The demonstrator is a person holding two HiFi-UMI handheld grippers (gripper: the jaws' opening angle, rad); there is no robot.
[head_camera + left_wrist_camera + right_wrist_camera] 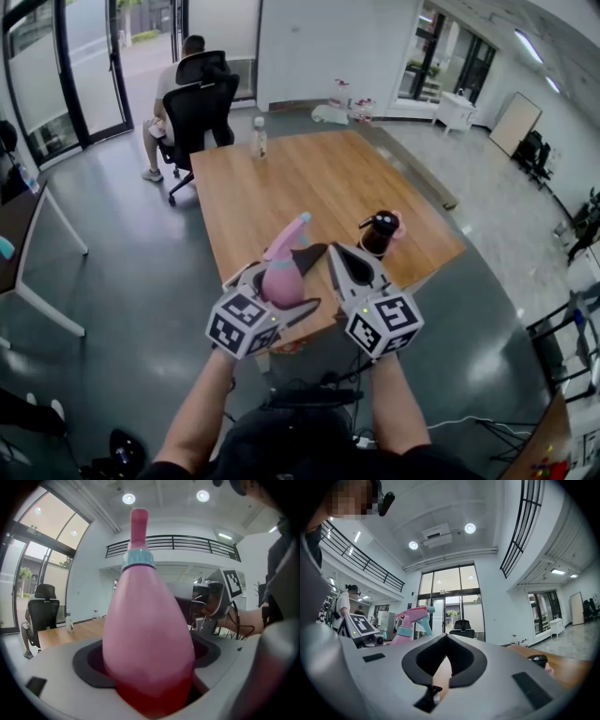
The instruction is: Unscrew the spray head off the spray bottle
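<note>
My left gripper (283,272) is shut on the belly of a pink spray bottle (281,281) and holds it tilted above the table's near edge. Its pink spray head (292,232) points up and away, above a teal collar (138,559). In the left gripper view the bottle (147,634) fills the space between the jaws. Just to the right of the bottle, my right gripper (337,255) is shut with nothing in it. The right gripper view shows its closed jaws (445,663), with the spray head (411,618) apart from them to the left.
The wooden table (309,178) carries a dark bottle with a pink part (380,232) near its right edge and a small clear bottle (260,137) at the far end. A person sits in a black office chair (197,98) beyond the table.
</note>
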